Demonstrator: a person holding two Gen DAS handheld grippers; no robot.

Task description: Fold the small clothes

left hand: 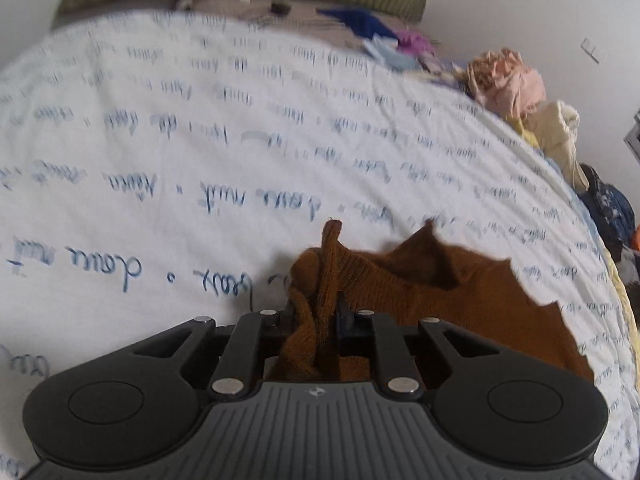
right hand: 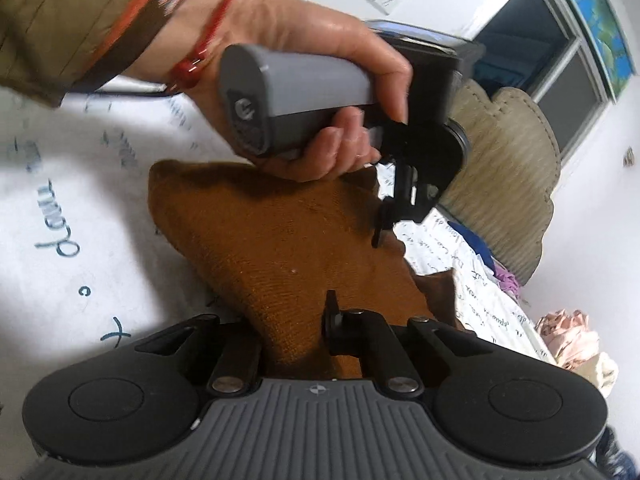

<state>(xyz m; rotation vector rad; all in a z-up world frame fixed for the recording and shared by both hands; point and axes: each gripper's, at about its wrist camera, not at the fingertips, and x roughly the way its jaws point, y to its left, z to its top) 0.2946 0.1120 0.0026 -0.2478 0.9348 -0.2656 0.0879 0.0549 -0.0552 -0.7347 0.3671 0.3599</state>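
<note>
A brown knitted garment [left hand: 440, 304] lies on the white bed sheet [left hand: 200, 120] printed with blue handwriting. My left gripper [left hand: 320, 312] is shut on a bunched edge of it, and the cloth sticks up between the fingers. In the right wrist view the same garment [right hand: 280, 232] stretches from my right gripper [right hand: 304, 320] up to the left gripper [right hand: 386, 216], which a person's hand [right hand: 320, 60] holds. The right gripper is shut on the near edge of the cloth. Its left finger is hidden under the knit.
Crumpled clothes line the bed's right edge: a pink piece [left hand: 508, 80], a cream one [left hand: 560, 128], a dark blue one [left hand: 608, 204]. More blue and purple clothes [left hand: 384, 32] lie near the padded headboard [right hand: 508, 168]. A window [right hand: 560, 60] is behind.
</note>
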